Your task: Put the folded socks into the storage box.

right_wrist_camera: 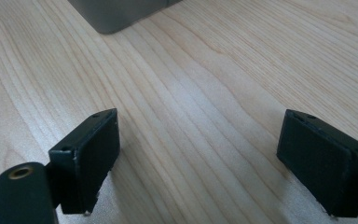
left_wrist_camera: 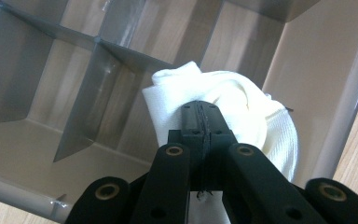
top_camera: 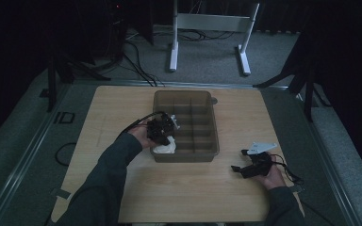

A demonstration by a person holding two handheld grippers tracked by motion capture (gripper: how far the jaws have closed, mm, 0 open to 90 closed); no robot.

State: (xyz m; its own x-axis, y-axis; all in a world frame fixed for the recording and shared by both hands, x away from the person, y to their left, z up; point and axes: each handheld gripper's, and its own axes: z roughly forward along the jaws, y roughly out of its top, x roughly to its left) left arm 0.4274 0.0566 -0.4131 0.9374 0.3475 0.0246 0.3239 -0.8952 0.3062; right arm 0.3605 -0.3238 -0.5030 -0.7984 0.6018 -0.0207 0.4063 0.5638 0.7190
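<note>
Between the left tongs [left_wrist_camera: 200,112], clamped shut, white cloth [left_wrist_camera: 242,107] hangs over the tray [left_wrist_camera: 307,60]; a thin pinch may slip. Right tongs [right_wrist_camera: 198,154] idle, open.

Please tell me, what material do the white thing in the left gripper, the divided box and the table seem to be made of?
White cloth: woven fabric, probably cotton, matte; a fine weave and soft folds show where the left gripper pinches it.
Divided box: likely moulded plastic, grey-brown, smooth and slightly glossy, half translucent, since the wood grain shows through its floor.
Table: light wood or a wood-look laminate, with long grain lines and a soft sheen.
</note>
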